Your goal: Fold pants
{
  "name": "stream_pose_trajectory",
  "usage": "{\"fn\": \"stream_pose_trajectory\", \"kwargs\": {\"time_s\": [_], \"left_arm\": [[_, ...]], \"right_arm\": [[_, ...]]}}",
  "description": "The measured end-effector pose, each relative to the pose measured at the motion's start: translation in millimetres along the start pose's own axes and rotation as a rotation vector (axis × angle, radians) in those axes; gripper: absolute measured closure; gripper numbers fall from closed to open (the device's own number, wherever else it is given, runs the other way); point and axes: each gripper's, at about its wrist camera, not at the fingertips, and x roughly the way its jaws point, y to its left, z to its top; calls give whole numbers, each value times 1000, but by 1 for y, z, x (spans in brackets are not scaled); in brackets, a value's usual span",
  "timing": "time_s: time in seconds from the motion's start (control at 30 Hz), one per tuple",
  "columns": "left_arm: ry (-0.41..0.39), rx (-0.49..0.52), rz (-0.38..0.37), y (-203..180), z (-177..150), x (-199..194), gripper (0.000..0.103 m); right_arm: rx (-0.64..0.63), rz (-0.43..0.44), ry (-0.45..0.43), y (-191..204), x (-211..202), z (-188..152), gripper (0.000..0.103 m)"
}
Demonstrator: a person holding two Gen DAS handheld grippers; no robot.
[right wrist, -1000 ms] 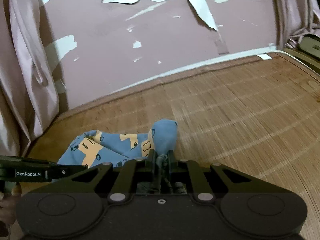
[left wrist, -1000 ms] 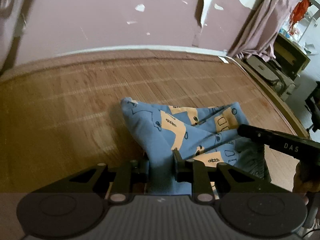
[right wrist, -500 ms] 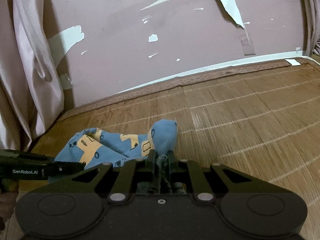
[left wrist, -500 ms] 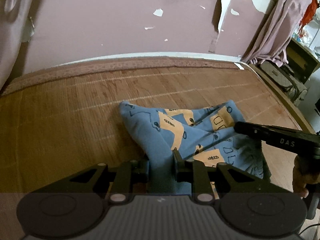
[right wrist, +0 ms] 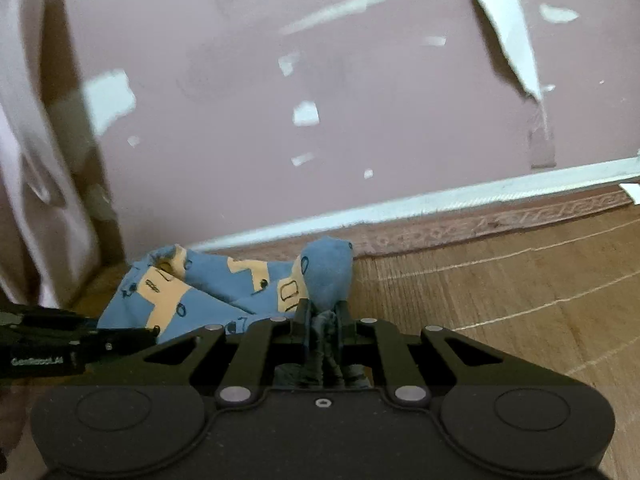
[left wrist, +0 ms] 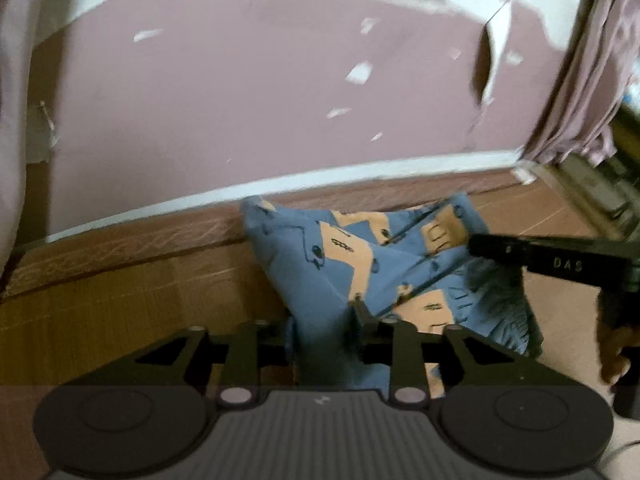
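The pants (left wrist: 360, 264) are blue with orange car prints and hang bunched between both grippers above a bamboo mat (left wrist: 120, 304). My left gripper (left wrist: 322, 320) is shut on a thick fold of the pants. My right gripper (right wrist: 324, 312) is shut on another bunched edge, with blue cloth (right wrist: 326, 268) sticking up past its fingertips. The right gripper's body (left wrist: 560, 260) shows at the right of the left wrist view; the left gripper's body (right wrist: 60, 344) shows at the lower left of the right wrist view.
A pink wall with peeling paint (left wrist: 280, 100) and a white baseboard (right wrist: 440, 200) stands close ahead. Pink curtains hang at the left (right wrist: 36, 140) and at the right (left wrist: 580, 92). The mat (right wrist: 520, 280) stretches to the right.
Both grippers have risen and tilted up with the pants; the wall now fills most of each view and the mat has dropped low. The grips have not changed.
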Motion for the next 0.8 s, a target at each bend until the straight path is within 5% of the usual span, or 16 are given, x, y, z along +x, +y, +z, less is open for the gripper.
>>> {"fn": "stream_pose_trajectory", "kwargs": {"time_s": [0.1, 0.27, 0.37, 0.53, 0.8], "left_arm": [[-30, 12, 36, 6, -9, -1, 44], [-78, 48, 49, 2, -25, -26, 26], [-61, 57, 65, -4, -40, -35, 23], [27, 138, 160, -16, -69, -27, 22], [29, 82, 201, -3, -77, -44, 15]], "right_arm": [[-40, -77, 3, -2, 10, -14, 69], [-61, -129, -119, 0, -27, -31, 41], [-97, -114, -137, 15, -46, -43, 31], [-178, -216, -8, 26, -39, -73, 31], [-109, -249, -54, 24, -64, -85, 13]]}}
